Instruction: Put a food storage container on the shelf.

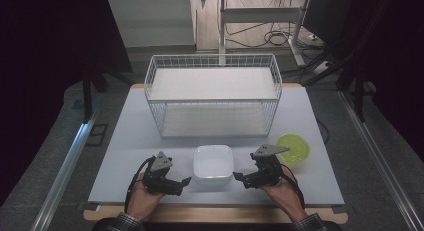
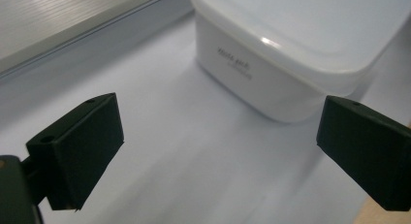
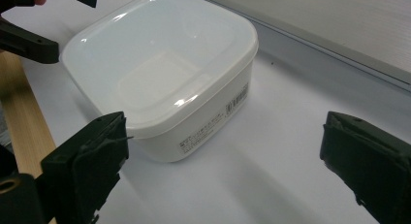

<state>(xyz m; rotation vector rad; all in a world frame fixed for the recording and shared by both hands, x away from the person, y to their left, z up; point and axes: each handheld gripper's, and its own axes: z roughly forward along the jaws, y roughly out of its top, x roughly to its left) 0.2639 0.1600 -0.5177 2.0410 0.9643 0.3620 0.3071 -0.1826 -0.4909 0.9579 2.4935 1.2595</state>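
A white square plastic container [image 1: 213, 162] with a translucent lid stands near the front of the pale table [image 1: 130, 141]. Just to its left, my left gripper [image 1: 184, 185] is open and points at the container's side. My right gripper [image 1: 239, 178] is open on the other side, pointing back at it. In the left gripper view the container [image 2: 291, 54] lies ahead of the wide-apart jaws [image 2: 218, 141], with nothing between them. In the right gripper view the container [image 3: 160, 73] sits ahead and left of the open jaws [image 3: 225, 156], and the left gripper [image 3: 29, 40] shows beyond it.
A white two-tier wire rack [image 1: 212, 93] stands across the back half of the table. A round green dish [image 1: 293, 147] lies at the right, just behind my right gripper. The table's wooden front edge [image 1: 215, 214] runs close under both hands.
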